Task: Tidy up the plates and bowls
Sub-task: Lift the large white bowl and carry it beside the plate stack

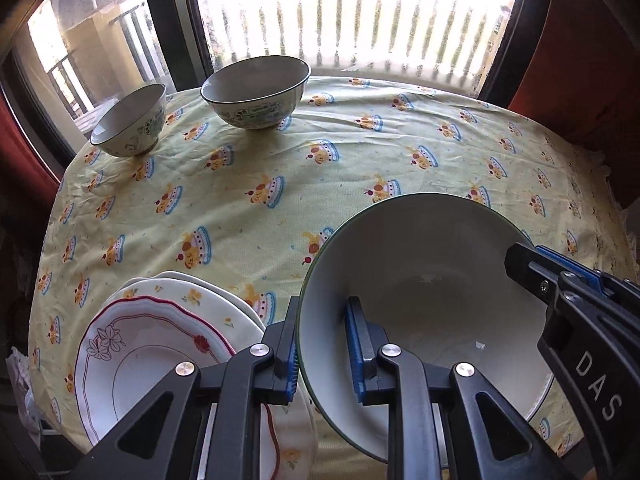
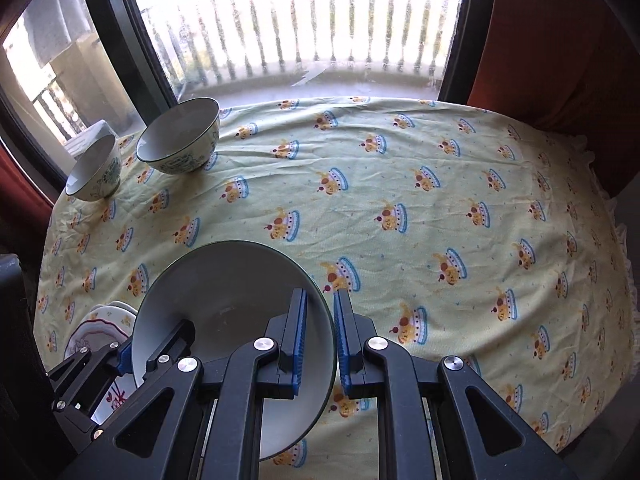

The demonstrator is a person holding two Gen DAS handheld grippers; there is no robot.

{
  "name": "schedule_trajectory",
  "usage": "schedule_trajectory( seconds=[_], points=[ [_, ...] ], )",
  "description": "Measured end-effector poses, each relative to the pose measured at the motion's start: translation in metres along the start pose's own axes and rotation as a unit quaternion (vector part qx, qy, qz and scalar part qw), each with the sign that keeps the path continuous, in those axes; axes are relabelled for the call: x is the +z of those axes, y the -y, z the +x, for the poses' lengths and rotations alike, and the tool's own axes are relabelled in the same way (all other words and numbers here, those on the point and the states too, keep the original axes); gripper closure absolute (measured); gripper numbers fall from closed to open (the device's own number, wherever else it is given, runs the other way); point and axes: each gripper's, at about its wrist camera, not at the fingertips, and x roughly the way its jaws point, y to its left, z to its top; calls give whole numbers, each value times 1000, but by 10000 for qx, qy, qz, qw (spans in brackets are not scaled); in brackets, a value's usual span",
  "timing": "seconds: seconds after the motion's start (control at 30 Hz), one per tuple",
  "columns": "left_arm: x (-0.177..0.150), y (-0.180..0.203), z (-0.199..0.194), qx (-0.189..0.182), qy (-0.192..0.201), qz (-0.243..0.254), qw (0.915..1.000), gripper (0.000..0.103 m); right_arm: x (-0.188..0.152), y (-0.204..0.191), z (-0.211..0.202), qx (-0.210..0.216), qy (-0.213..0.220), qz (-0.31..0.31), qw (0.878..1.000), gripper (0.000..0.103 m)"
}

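Large bowl (image 1: pixel 420 280): white inside, dark green rim, carried between our two grippers above the table. Our left gripper (image 1: pixel 324 344) is clamped on the wall at the bowl's nine o'clock side, one blue pad inside (image 1: pixel 356 352) and one outside. Our right gripper (image 2: pixel 320 336) is clamped on the opposite wall at three o'clock, again one pad each side of the rim. In the left wrist view the right gripper enters from four o'clock and bears white lettering. In the right wrist view the left gripper shows at eight o'clock, gripping the far rim of the same large bowl (image 2: pixel 224 300).

Plates (image 1: pixel 160 340): a stack of at least three on the cloth, at eight o'clock of the large bowl in the left wrist view, just beside it. The top plate has a scalloped red-lined edge and a flower drawing; the one under it carries small yellow flowers. The same plates (image 2: pixel 100 328) are partly hidden behind the large bowl in the right wrist view.

Medium bowl (image 1: pixel 256 92): upright at the far edge, eleven o'clock of the large bowl, well apart, green pattern outside, dark rim.

Small bowl (image 1: pixel 130 120): upright, just beside the medium bowl at its nine o'clock, not touching; same pattern.

Tablecloth (image 1: pixel 360 160): pale yellow, printed with small cake figures, wrinkled.

Window (image 1: pixel 360 12): behind the table at twelve o'clock, very bright, railing bars outside.
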Motion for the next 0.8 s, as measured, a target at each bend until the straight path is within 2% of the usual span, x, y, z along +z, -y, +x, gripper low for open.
schedule_trajectory(
  seconds=[0.47, 0.8],
  points=[
    [-56, 18, -5, 199, -313, -194, 9991, 85, -55, 32, -4, 270, -373, -155, 9988, 86],
    [-73, 13, -5, 239, -500, -379, 9977, 85, -78, 31, -2, 448, -612, -265, 9968, 86]
  ],
)
